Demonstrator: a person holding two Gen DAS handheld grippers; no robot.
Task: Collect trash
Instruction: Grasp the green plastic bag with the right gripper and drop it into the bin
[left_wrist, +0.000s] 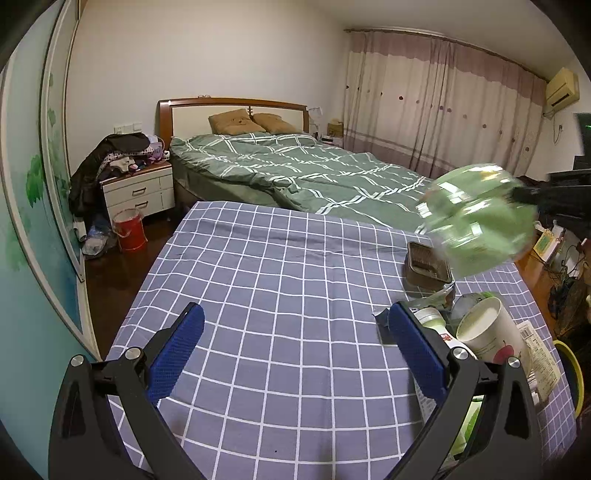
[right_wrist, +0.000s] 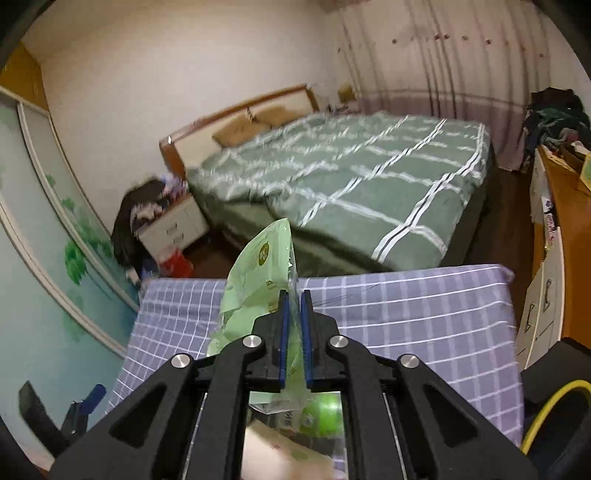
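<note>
Left gripper hangs over the checkered surface, jaws spread wide, nothing in them. Near the surface's right edge there's a trash pile: tin, paper cup, wrappers. Right gripper has its jaws pinching a green bag, held up above the surface's right side.

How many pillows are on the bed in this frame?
2. Both brown pillows lie side by side against the wooden headboard: one on the left, one on the right. The green checked duvet may hide others.
</note>
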